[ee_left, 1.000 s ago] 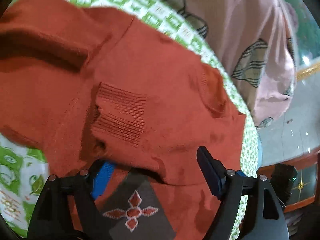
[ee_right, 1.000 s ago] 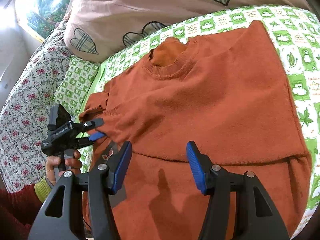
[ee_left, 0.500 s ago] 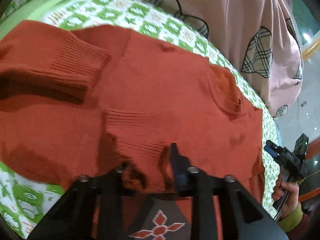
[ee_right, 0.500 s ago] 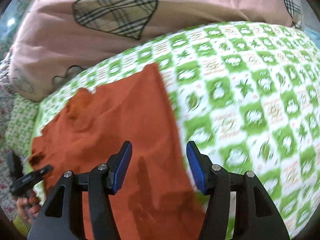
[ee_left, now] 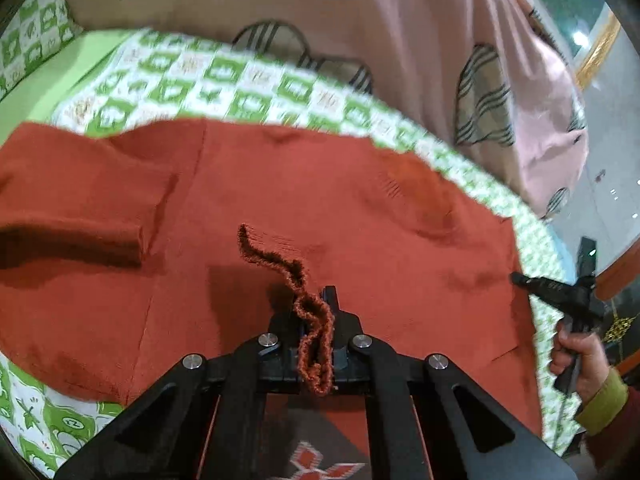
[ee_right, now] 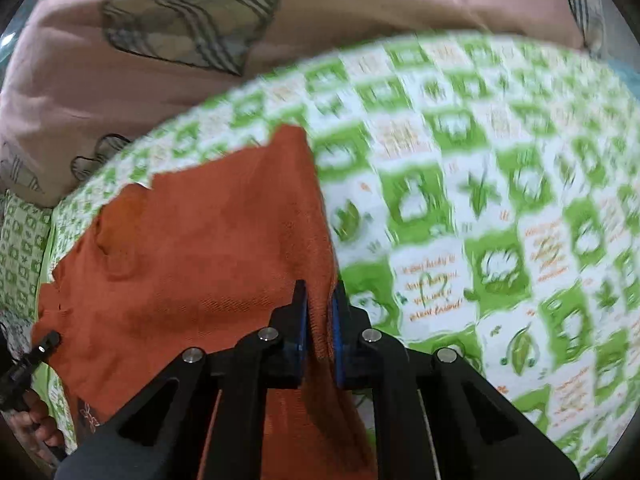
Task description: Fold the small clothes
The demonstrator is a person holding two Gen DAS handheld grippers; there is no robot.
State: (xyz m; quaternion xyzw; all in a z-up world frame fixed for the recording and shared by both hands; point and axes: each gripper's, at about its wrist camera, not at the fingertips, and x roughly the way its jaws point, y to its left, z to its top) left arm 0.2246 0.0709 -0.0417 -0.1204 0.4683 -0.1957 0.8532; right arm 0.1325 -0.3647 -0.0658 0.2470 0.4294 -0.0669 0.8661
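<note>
A rust-orange knit sweater point(ee_left: 320, 200) lies spread on a bed with a green-and-white checked sheet point(ee_left: 224, 80). My left gripper point(ee_left: 316, 320) is shut on a ribbed edge of the sweater point(ee_left: 304, 300), which stands up in a curled strip between the fingers. One sleeve point(ee_left: 80, 208) lies folded across the body at the left. In the right wrist view my right gripper point(ee_right: 318, 304) is shut on the sweater's right side edge point(ee_right: 316, 240), next to the bare sheet point(ee_right: 480, 220). The right gripper also shows in the left wrist view point(ee_left: 560, 292).
A pink quilt with plaid heart patches point(ee_left: 400, 20) is heaped along the far side of the bed, also in the right wrist view point(ee_right: 160, 40). The bed's edge and a shiny floor point(ee_left: 612, 184) lie at the right. A dark patterned patch point(ee_left: 316, 460) shows below the left gripper.
Both grippers have closed: the left on the ribbed edge and lifted it, the right on the sweater's side edge after swinging to the right side of the garment.
</note>
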